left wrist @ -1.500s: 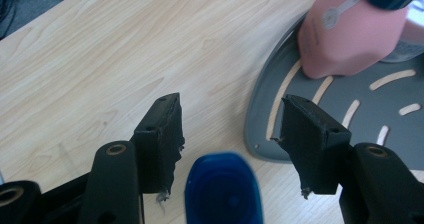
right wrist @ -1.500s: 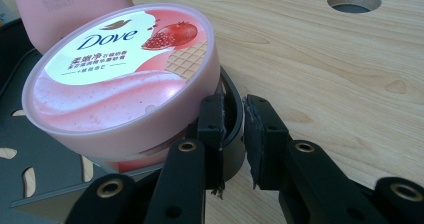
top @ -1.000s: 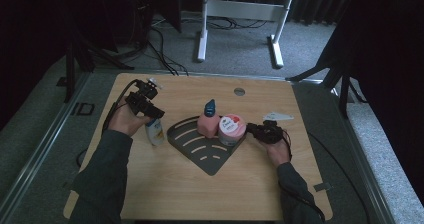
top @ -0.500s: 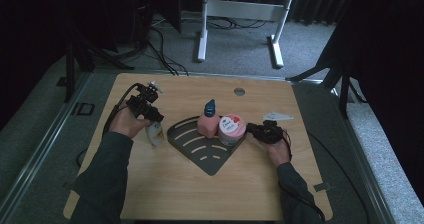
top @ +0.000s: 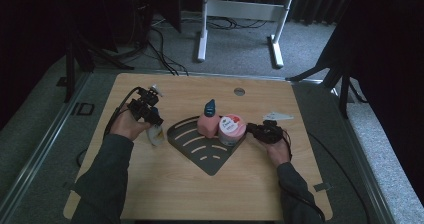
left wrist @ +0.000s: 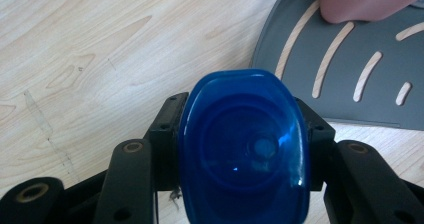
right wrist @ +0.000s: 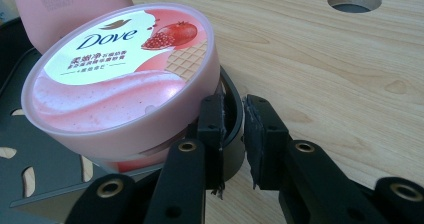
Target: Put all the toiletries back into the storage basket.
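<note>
The glossy blue plastic bottle [left wrist: 243,149] is pinched by the left hand-held gripper [left wrist: 243,134], its lower body cut off at six o'clock. One round pink Dove tub [right wrist: 120,79] and one pink bottle [top: 206,125] are counted on the dark slotted tray [top: 200,151]; the tray's rim is clamped at three o'clock by the right hand-held gripper [right wrist: 232,129].

Left tool [top: 150,115]: black two-jaw unit of angular linkage arms. Brass-coloured pivot screws sit in round bosses on each arm, with smaller dark screws near the jaw pads. A black cable trails from it in a loop. A small pale part sits at its far end.

Right tool [top: 254,129]: same black build. Jaw pads [right wrist: 212,129] are flat and rectangular, edges frayed and worn. A grey three-cornered plate [top: 279,116] sits at its top.

Both forearms wear long dark grey-green sleeves [top: 102,179] reaching the wrists.
</note>
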A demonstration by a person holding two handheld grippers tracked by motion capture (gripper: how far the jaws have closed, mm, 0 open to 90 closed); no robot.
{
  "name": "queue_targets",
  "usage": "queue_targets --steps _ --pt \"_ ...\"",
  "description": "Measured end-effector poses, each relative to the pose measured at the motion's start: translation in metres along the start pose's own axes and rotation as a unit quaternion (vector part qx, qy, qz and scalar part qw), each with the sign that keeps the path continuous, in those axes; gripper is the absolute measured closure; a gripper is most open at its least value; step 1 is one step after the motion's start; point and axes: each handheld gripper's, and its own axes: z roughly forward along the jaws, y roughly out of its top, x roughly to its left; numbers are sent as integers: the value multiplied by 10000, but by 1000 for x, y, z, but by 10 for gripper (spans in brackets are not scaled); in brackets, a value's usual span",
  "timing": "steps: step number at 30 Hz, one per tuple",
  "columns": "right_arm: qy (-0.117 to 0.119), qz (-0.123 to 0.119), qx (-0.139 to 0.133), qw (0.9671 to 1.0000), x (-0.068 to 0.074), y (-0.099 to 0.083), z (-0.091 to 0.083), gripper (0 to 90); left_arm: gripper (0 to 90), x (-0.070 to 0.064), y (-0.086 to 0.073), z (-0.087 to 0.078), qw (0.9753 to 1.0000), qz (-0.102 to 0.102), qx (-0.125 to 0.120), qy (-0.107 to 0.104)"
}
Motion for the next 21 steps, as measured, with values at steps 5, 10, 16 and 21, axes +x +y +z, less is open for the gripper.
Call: queue_targets --steps 5,10,16,21 --pt "5 -5 -2 10000 0 0 0 780 510 1 -2 2 10000 -46 -5 -54" --pt "0 -5 -2 10000 0 0 0 780 512 2 -3 4 9999 -70 -3 -85" --pt "0 -3 -5 10000 0 0 0 780 516 3 -3 6 9999 -109 20 -126" --pt "-2 4 -3 10000 0 0 0 780 515 3 -4 7 9999 -74 48 -109"
